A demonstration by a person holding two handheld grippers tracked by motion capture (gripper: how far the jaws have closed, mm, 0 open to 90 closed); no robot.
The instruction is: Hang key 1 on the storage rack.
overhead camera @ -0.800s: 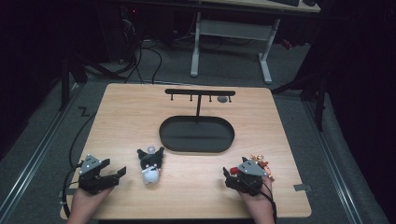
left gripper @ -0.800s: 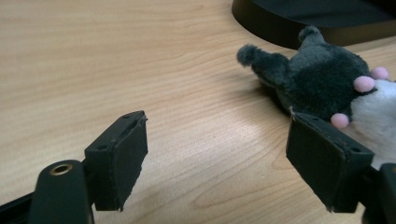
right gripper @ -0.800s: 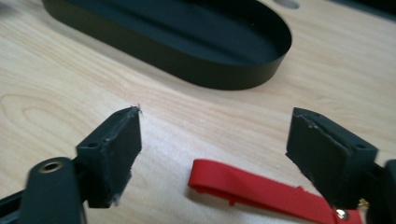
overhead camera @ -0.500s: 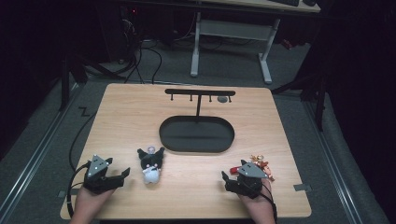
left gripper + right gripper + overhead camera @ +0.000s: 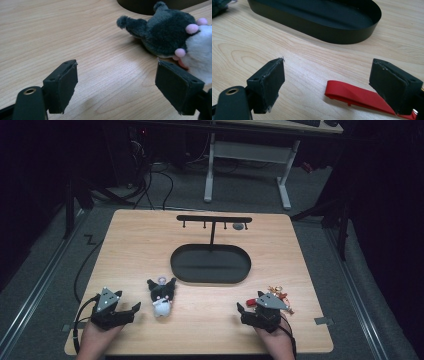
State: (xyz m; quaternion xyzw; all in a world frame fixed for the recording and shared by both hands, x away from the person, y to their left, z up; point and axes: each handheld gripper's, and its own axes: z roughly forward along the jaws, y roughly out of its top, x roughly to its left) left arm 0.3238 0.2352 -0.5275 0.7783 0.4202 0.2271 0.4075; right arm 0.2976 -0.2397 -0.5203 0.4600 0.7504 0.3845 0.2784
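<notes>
- At about seven o'clock on the table (image 5: 130, 250), the left gripper (image 5: 131, 310) lies low over the wood with its jaws spread wide and nothing between them; I judge it is lining up for a grab.
- The plush toy (image 5: 161, 297), black and white with pink dots, lies on its side just beside that gripper, toward the gripper's two o'clock in the left gripper view, where one black jaw pad sits close to the white fur (image 5: 200, 62) without pressing on it.
- That wide spread suits a soft, bulky body; the jaws probably need to straddle it before they close.
- At about five o'clock the right gripper (image 5: 243, 313) rests near the table's front edge, jaws likewise released and holding nothing.
- A red strap (image 5: 359, 96) lies flat on the wood between its jaws, likely part of the small red-and-gold charm (image 5: 281, 295) seen just behind the gripper from above; whether a pad touches the strap is hard to tell.
- At the table's centre stands a black oval tray (image 5: 240, 275), empty, with a thin post rising to a hook bar (image 5: 214, 219) at twelve o'clock.
- A small grey knob (image 5: 239, 226) hangs or sits under the bar's right end; it is too small to identify.
- Nothing lies between the toy and the tray; bare wood separates them.
</notes>
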